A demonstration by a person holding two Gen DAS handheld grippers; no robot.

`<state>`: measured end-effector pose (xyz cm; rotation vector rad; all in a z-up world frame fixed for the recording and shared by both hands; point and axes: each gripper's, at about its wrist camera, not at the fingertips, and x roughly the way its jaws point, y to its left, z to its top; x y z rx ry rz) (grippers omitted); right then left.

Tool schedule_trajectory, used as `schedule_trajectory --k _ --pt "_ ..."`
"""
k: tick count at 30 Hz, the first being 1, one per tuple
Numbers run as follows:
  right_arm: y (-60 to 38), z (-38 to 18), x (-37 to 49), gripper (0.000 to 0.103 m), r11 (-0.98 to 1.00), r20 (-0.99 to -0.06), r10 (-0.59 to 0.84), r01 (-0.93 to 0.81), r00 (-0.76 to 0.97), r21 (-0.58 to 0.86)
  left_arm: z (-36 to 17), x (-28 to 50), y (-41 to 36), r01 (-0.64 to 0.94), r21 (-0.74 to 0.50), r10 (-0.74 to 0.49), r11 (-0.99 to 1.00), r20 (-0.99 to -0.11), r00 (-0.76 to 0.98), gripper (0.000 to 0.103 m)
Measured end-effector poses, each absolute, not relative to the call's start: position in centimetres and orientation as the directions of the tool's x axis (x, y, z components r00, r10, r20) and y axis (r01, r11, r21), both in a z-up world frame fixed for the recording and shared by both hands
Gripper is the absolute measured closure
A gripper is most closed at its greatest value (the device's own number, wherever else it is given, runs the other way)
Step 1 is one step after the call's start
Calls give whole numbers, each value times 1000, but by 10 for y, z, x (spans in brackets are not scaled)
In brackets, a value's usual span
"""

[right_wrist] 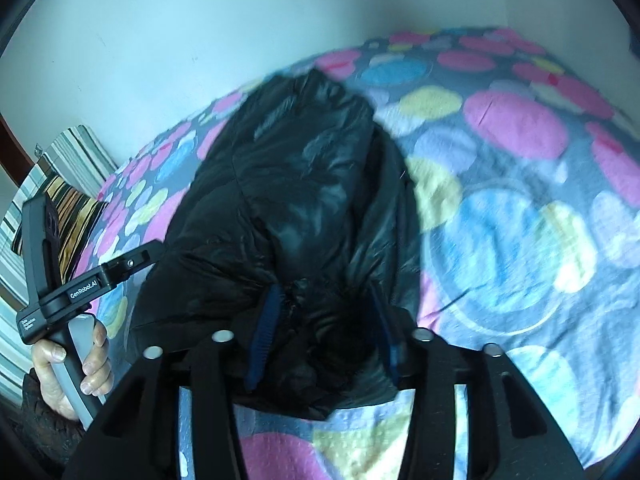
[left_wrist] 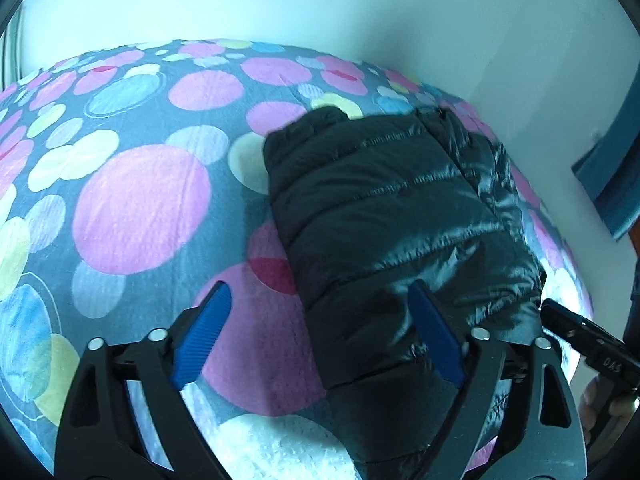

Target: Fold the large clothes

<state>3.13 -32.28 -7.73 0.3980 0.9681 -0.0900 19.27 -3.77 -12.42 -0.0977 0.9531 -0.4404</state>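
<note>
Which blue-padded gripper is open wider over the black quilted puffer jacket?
The left gripper: its pads stand far apart, straddling the edge of the jacket above the spotted bedspread. On the right gripper they sit closer, jacket fabric bunched between them.

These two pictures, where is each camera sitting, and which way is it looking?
Left wrist view: sits on the left gripper, looking down along its open blue fingers at the black puffer jacket on the spotted bedspread; the right gripper shows at the right edge.
Right wrist view: sits on the right gripper, looking down at the jacket's near end between its fingers; the person's left hand shows, holding the other gripper's handle.
Shared: jacket, bedspread, pale wall.
</note>
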Motion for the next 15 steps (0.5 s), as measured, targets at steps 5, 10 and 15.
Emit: schedule_trajectory --k 5,10,15 --pt "-357 -70 30 51 909 -816 3 339 578 244 -131 204 -34 310 -282 -406 908 -777 482 12" --pt "-380 -100 46 51 878 -839 51 377 542 297 -135 206 -39 332 -295 -428 896 -772 469 11" --pt "-380 -115 64 51 854 -821 153 344 551 390 -135 209 -52 375 -310 -464 874 -763 451 9"
